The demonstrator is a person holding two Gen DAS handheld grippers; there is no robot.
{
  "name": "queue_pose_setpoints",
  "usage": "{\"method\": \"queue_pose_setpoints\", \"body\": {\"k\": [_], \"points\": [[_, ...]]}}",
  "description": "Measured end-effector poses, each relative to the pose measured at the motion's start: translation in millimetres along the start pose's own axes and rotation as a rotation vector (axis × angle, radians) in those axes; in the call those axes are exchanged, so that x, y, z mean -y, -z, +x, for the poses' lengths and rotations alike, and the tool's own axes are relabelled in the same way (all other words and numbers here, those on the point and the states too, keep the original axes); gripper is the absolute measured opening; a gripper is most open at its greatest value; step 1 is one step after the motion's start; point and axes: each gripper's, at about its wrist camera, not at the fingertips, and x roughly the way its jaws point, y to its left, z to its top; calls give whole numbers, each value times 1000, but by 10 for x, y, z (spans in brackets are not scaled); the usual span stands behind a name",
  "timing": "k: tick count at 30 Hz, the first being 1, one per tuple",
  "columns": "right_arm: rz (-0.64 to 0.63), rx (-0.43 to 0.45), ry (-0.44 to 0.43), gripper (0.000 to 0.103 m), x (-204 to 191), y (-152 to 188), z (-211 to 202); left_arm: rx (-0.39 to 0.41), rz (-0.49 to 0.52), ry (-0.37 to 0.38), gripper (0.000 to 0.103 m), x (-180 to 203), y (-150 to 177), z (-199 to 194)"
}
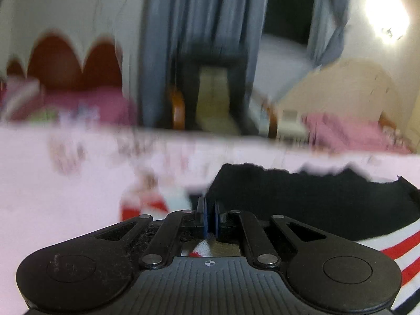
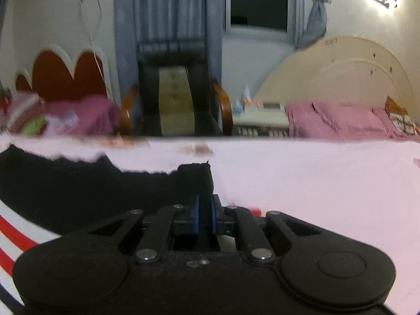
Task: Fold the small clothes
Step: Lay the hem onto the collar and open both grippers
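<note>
A small black garment (image 1: 302, 197) with a red, white and dark striped band (image 1: 393, 252) lies on a pale pink cloth-covered table (image 1: 65, 189). My left gripper (image 1: 210, 218) is shut on the garment's left edge; striped fabric shows between its blue pads. In the right wrist view the same black garment (image 2: 92, 191) spreads to the left, with stripes (image 2: 15, 239) at the lower left. My right gripper (image 2: 204, 218) is shut on the garment's right edge, with black cloth between its pads. Both views are motion-blurred.
The pink table's far edge (image 2: 262, 139) runs across mid-frame. Beyond it stand a black armchair with wooden arms (image 2: 173, 99), two beds with pink bedding (image 2: 341, 120), a nightstand (image 2: 262, 116) and blue curtains (image 2: 162, 13).
</note>
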Motion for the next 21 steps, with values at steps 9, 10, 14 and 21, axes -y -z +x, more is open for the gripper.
{"method": "queue_pose_setpoints", "body": {"k": [9, 10, 14, 21], "points": [[-8, 46, 69, 72, -104, -54, -64, 43, 37, -61, 100, 93, -88, -127], [-23, 117, 99, 72, -140, -37, -192, 80, 20, -33, 100, 89, -105, -210], [-33, 80, -104, 38, -367, -85, -262, 130, 39, 147, 99, 506, -164, -370], [-149, -65, -187, 44, -1030, -6, 81, -40, 136, 213, 99, 1190, 29, 45]]}}
